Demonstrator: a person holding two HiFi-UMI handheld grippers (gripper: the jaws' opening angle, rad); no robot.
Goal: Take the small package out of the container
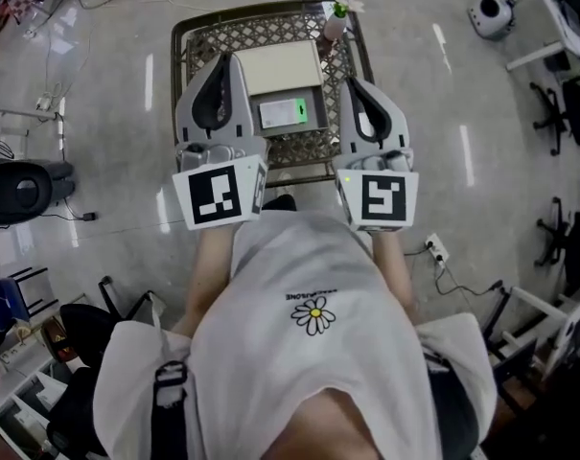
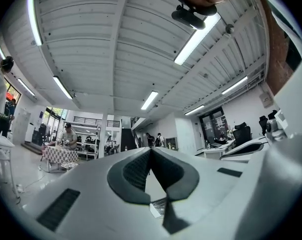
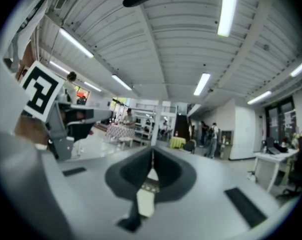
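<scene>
From the head view, a beige box point(image 1: 278, 68) lies on a small metal lattice table point(image 1: 189, 36). Just in front of it sits a small white package with a green label point(image 1: 290, 113). My left gripper point(image 1: 228, 60) hovers at the box's left side. My right gripper point(image 1: 353, 84) is to the right of the package. Both point away from me, jaws together, with nothing held. In the left gripper view the left gripper point(image 2: 151, 150) points level into the room, and a sliver of the beige box point(image 2: 153, 184) shows under the jaws. The right gripper point(image 3: 152, 152) looks the same in its own view.
A small bottle with a flower point(image 1: 335, 22) stands at the table's far right corner. A black speaker-like unit point(image 1: 21, 188) sits on the floor to the left. At the right are a power strip point(image 1: 435, 250), office chairs point(image 1: 558, 103) and a white device point(image 1: 489, 15).
</scene>
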